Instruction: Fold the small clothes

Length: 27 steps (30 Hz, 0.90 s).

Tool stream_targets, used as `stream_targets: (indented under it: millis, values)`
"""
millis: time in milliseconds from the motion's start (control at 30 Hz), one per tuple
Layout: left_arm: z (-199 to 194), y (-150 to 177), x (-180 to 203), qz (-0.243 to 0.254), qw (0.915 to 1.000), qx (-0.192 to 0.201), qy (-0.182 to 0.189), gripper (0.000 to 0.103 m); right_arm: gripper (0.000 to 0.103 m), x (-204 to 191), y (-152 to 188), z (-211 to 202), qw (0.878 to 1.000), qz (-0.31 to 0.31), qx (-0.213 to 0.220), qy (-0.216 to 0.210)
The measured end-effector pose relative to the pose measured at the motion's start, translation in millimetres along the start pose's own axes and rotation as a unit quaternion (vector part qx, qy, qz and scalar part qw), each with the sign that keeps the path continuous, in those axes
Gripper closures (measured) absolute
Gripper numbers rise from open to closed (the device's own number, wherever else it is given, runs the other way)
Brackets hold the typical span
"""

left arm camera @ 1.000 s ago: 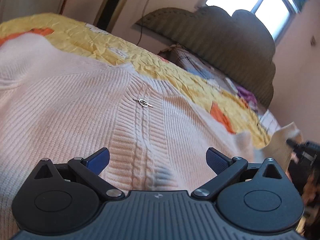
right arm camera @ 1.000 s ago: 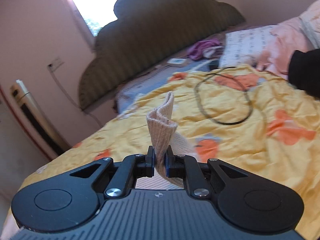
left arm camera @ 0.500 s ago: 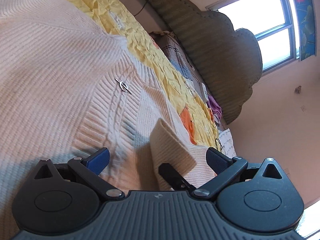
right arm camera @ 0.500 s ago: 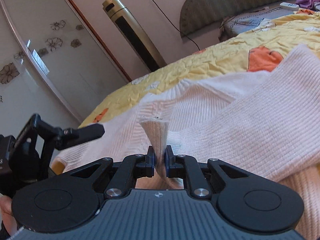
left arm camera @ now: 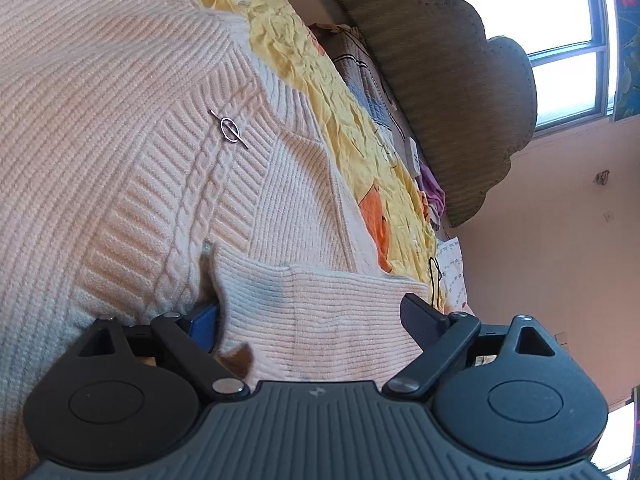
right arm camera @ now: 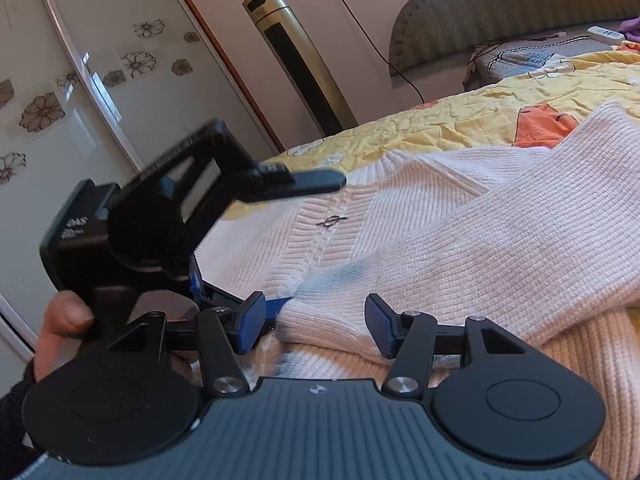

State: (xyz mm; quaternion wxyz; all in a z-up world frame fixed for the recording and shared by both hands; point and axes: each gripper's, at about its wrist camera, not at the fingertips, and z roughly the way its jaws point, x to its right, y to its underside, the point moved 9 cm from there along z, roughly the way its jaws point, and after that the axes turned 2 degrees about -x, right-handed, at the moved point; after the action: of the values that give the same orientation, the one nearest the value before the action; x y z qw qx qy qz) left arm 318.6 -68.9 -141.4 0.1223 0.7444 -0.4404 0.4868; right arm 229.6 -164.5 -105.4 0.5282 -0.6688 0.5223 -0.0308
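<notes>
A pale pink knit sweater with a cable rib and a small metal pin lies on the yellow bedspread. One sleeve is folded across its front; in the right wrist view the sleeve runs in from the right. My left gripper is open, its fingers either side of the sleeve cuff. My right gripper is open just above the cuff end, holding nothing. The left gripper's body shows at the left of the right wrist view.
A padded headboard and window stand beyond the bed, with pillows and a remote near it. The right wrist view shows a tower fan, a glass wardrobe door and a wall cord.
My right gripper carried the sleeve cuff across onto the sweater front, then opened and let it go. My left gripper tilted and moved in around the laid cuff.
</notes>
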Motion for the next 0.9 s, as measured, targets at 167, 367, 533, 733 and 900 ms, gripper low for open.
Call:
stream_targets:
  millis: [167,367,533,733,900]
  values:
    - [2.5,5.4,-3.7,0.100,0.9862,-0.005,-0.132,0.091,0.039,28.9,-18.8,-49.0,0.997,0.052,0.060,0.005]
    - [-1.6,6.3,18.2,0.194,0.9634,0.018,-0.184,0.097,0.040,84.6,-32.2,-82.9,0.981,0.157,0.110,0.023]
    - [-62.2,-37.1,39.3,0.220,0.9561,0.086,-0.174,0.097,0.040,114.5,-44.0,-98.9,0.964,0.226,0.141,0.005]
    - [-150.1,-102.4,-16.0,0.174,0.9419,0.135,-0.254,0.097,0.022,141.5,-76.2,-102.4,0.969,0.207,0.134,0.030]
    - [-158.0,-96.4,-72.8,0.151,0.9351,0.110,-0.301,0.097,0.022,166.8,-86.7,-57.9,0.978,0.190,0.055,0.073]
